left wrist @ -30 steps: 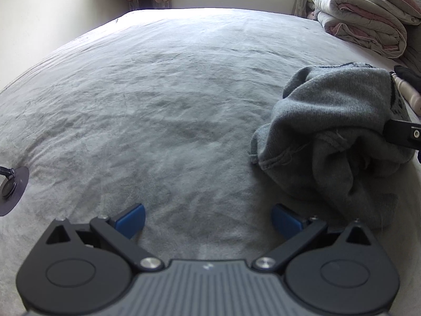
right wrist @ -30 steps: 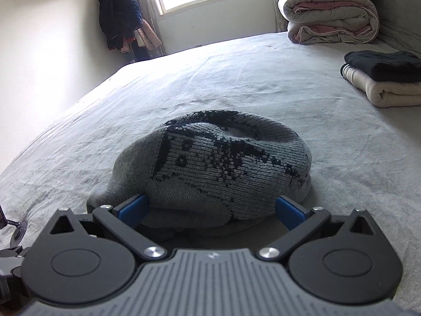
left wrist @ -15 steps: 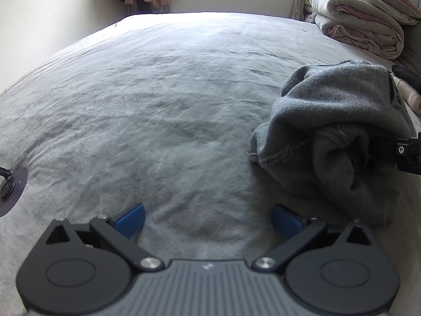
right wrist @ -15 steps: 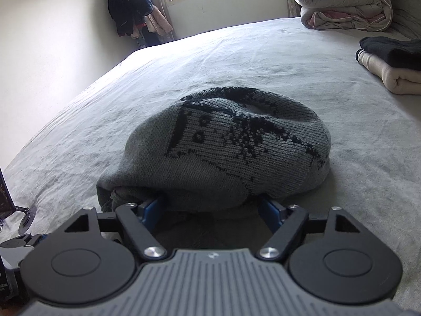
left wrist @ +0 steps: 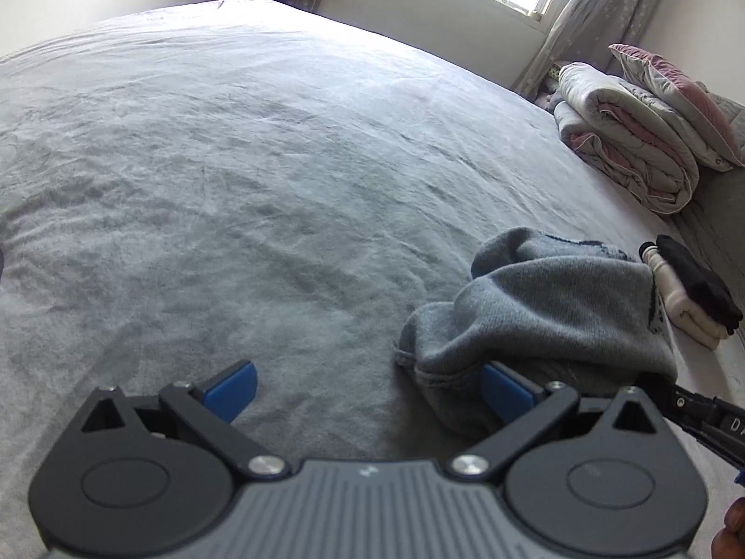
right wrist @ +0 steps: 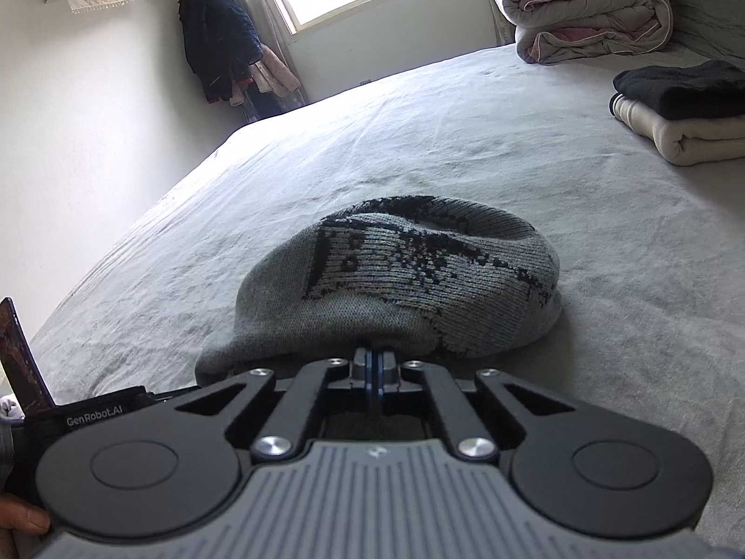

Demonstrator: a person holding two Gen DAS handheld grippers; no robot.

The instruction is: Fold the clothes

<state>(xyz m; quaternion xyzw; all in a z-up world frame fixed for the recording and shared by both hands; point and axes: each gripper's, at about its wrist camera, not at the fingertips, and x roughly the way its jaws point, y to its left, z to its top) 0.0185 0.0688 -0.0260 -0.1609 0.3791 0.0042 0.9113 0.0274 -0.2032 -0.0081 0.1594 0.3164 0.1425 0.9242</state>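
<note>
1. A crumpled grey sweater (right wrist: 396,279) is seen lying in a heap on the bed (left wrist: 233,163).
2. Its near edge is pinched by the right claw (right wrist: 374,365), blue pads pressed together.
3. The left claw (left wrist: 368,386) is held wide, one pad touching the sweater's hem.

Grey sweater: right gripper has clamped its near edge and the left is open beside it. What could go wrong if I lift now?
The right gripper pinches the crumpled grey sweater at one bunched spot, so it may grab several layers and lift as a lump. The left gripper is open with one finger against the hem; closing there could catch the bedsheet too. A wide pull might drag it into the folded stack.
</note>
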